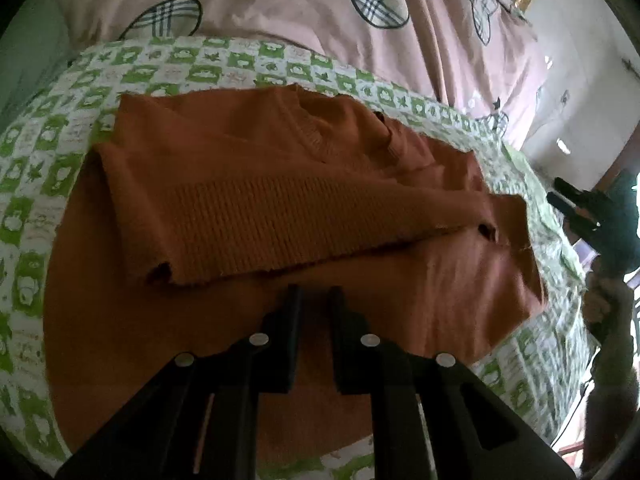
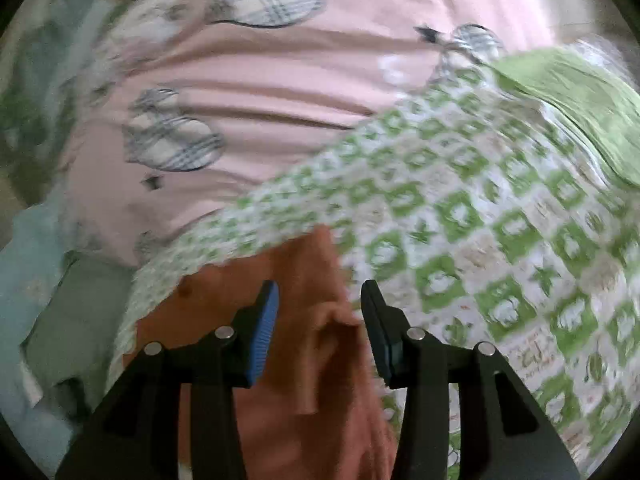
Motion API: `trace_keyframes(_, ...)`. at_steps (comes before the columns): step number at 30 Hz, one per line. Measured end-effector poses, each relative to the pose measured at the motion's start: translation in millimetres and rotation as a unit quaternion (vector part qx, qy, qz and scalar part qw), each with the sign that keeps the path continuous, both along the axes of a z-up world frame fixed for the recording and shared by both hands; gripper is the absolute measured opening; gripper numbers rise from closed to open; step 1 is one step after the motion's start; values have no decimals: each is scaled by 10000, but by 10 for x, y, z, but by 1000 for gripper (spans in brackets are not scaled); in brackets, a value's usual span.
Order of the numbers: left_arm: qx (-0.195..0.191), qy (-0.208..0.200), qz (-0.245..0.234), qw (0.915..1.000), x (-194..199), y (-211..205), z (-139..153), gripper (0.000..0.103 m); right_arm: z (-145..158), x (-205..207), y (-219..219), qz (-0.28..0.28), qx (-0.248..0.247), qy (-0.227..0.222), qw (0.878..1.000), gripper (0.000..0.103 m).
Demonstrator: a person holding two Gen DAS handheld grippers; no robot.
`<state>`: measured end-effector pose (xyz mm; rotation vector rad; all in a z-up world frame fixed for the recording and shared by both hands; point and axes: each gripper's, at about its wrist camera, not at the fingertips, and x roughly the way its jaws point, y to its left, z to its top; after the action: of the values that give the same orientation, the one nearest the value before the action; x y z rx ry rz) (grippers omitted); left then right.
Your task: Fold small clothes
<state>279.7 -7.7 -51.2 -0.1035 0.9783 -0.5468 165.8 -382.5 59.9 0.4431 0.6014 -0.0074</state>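
Sweater (image 1: 280, 200) hem folded up ahead of left gripper (image 1: 316, 300), nearly closed, empty; right gripper (image 2: 320, 292) half-open, holding nothing, over a sleeve.

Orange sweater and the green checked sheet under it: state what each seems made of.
Orange sweater: knitted fabric, likely wool or acrylic, matte; a ribbed band and ribbed neckline show the knit.
Green checked sheet: thin woven cloth, probably cotton, matte, with a flat printed pattern and soft creases.

Green-checked blanket (image 1: 60, 128) over pink bedspread (image 1: 280, 8), orange sweater (image 1: 248, 184) on top.
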Motion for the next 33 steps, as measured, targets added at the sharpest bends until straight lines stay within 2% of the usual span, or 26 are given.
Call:
trace_keyframes(2,160,-15,-65,9998,48,-45,-29,13,-115,100,429,1225,-203,372,9916,45)
trace_keyframes(4,293,-2,-99,9995,102,-78,-49,13,-348,191,763,2032,-335,864,9747,45)
trace_keyframes(6,386,-15,-119,9992,164,-108,-48,16,-639,363,1053,2434,-927,1393,9554,45)
trace_keyframes(7,549,-49,-104,9984,255,-119,-50,16,-730,459,1088,2430,-1132,1543,9510,44)
trace_keyframes(9,766,-124,-31,9970,441,-107,-40,14,-784,625,1027,2310,-1222,1596,9520,34)
trace_keyframes(10,828,-144,27,9965,561,-84,-36,12,-734,774,915,2139,-1165,1493,9583,31)
trace_keyframes(11,905,-175,129,9957,676,-61,-25,10,-688,865,845,1952,-1227,1421,9626,23)
trace_keyframes(12,975,-213,253,9947,801,-32,-11,10,-628,968,770,1727,-1336,1347,9665,22)
trace_keyframes(14,1194,-377,790,9890,1125,103,44,10,-486,1231,544,872,-1778,1219,9726,23)
trace_keyframes(15,1230,-382,1170,9847,1301,226,72,10,-455,1309,412,575,-1725,1189,9761,23)
trace_keyframes(17,883,-275,1612,9826,1498,472,124,10,-409,1422,35,-90,-1042,1096,9885,23)
trace_keyframes(19,617,-191,1890,9798,1540,653,170,7,-352,1416,-93,-477,-768,1039,9905,24)
trace_keyframes(21,335,-211,2028,9784,1433,776,258,7,-280,1257,-106,-576,-517,769,9940,25)
trace_keyframes(22,348,-346,2058,9774,1289,790,328,7,-231,1132,-70,-446,-325,556,9969,25)
trace_keyframes(24,318,-487,2006,9779,1062,748,399,10,-194,1007,111,-171,-241,379,9988,25)
trace_keyframes(25,155,-486,1905,9804,872,729,421,11,-202,929,239,58,-216,353,9991,25)
trace_keyframes(28,-166,-477,1628,9854,462,623,446,13,-318,672,623,879,0,442,9951,26)
trace_keyframes(30,-138,-510,1358,9893,159,492,421,19,-484,604,869,1424,129,668,9875,26)
trace_keyframes(32,-21,-382,1401,9894,-81,484,362,23,-614,481,1005,1422,-182,898,9856,26)
trace_keyframes(33,-135,-260,1404,9897,-175,505,327,26,-645,415,1014,1350,-265,963,9858,26)
